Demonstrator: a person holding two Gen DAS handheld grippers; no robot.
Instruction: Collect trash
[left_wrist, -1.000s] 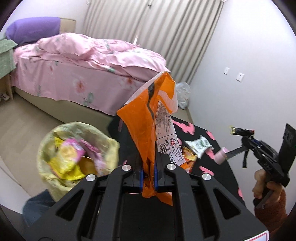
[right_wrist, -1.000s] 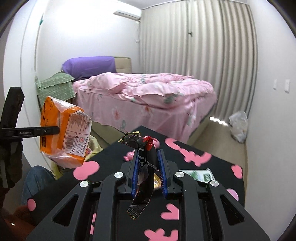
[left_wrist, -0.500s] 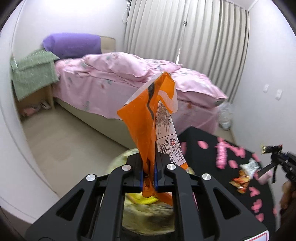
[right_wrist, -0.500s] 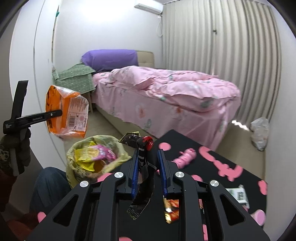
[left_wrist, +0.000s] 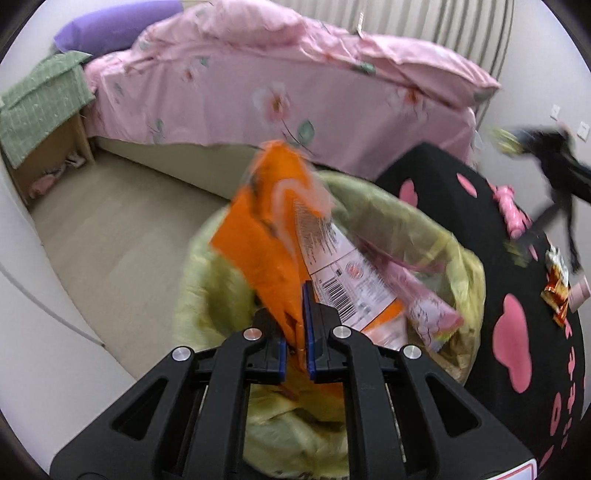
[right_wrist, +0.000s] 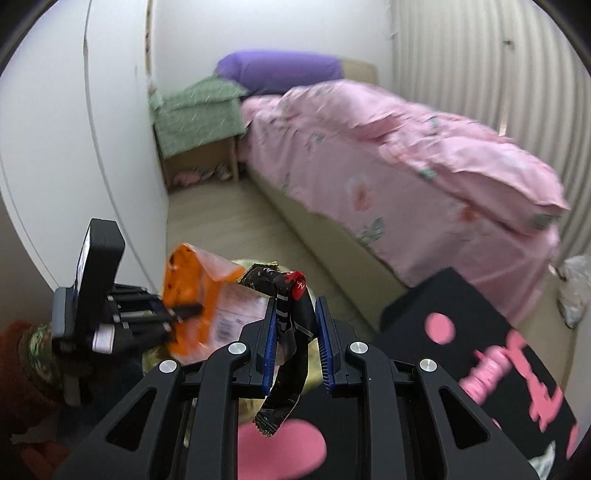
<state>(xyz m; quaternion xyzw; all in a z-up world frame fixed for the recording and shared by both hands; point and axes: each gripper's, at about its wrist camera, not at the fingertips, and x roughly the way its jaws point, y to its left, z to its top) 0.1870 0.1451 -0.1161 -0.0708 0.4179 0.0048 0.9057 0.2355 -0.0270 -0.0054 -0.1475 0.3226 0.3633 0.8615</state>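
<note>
**Q:** Swung down since a second ago, is it? What has changed?

**A:** Both grippers now tilt toward the bin bag (left_wrist: 424, 236), the yellow-green liner that fills the near centre of the left view; a second ago the left one pointed out across the bedroom. The pink bed (left_wrist: 295, 85) sits far behind, the black table with pink shapes (left_wrist: 517, 332) to the right.

**Q:** Why is the bag where it is?

**A:** It stands on the floor just beside the table's left edge, mouth open upward, so wrappers can be dropped in. A pink packet (left_wrist: 424, 302) already lies inside.

**Q:** And the left gripper (left_wrist: 295, 332)?

**A:** Its jaws are clenched on the lower edge of the orange snack bag (left_wrist: 273, 251), which hangs directly over the bag's mouth. Held by one edge, it should fall clear once let go, by my reading.

**Q:** The right gripper (right_wrist: 295, 332)?

**A:** It is just to the right of the orange bag, also near the liner. A crumpled black wrapper (right_wrist: 291, 332) sits between its jaws, but the pads look slightly parted, so I cannot tell whether they grip it or have begun to let go.

**Q:** What remains?

**A:** A pink roll (right_wrist: 484, 373) and small wrappers (left_wrist: 557, 291) lie on the table, right side, not yet collected.
</note>
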